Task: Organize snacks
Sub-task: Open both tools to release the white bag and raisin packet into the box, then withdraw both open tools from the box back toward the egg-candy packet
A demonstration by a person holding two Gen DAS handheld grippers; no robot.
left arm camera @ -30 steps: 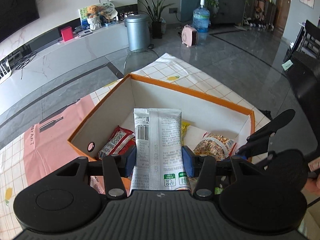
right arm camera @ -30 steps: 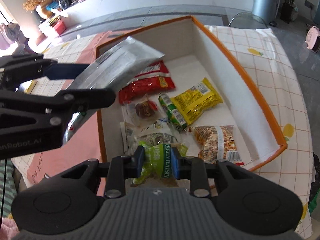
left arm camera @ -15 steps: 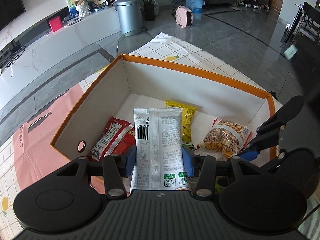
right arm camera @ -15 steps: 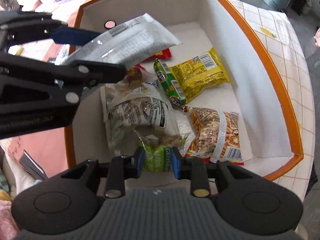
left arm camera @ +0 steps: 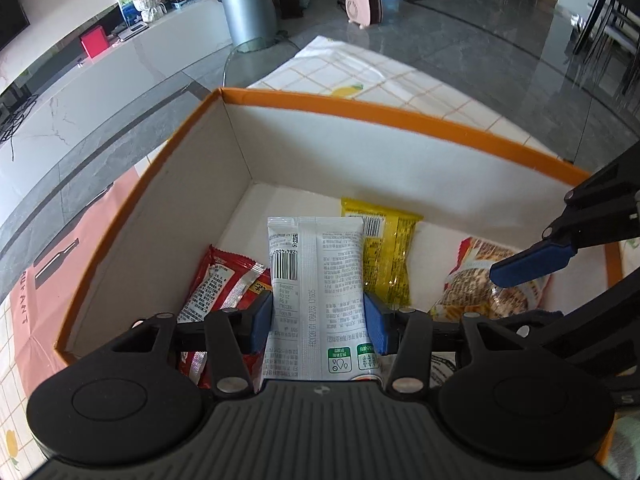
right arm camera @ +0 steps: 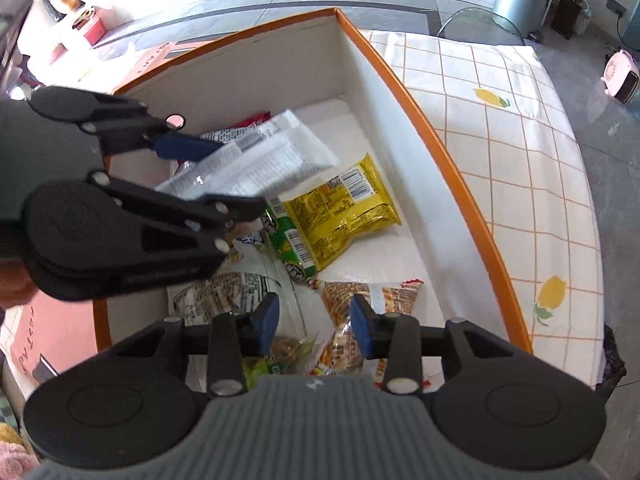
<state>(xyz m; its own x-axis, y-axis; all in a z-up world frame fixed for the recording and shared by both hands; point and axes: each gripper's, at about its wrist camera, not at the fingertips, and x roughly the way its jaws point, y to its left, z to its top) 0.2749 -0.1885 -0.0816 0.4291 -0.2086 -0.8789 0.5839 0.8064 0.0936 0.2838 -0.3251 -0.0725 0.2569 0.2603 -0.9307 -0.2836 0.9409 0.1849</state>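
Observation:
My left gripper is shut on a white snack packet and holds it over the inside of the orange-rimmed white box. The packet also shows in the right wrist view, held by the left gripper. My right gripper is open and empty, low inside the box above a green raisin bag. In the box lie a red packet, a yellow packet, a green packet and an orange-patterned chip bag.
The box stands on a table with a white checked lemon-print cloth and a pink mat. A grey bin, a pink heater and a low white cabinet stand on the floor beyond.
My right gripper has opened and let go of the green raisin bag, which now lies in the box. My left gripper has moved lower into the box with the white packet.

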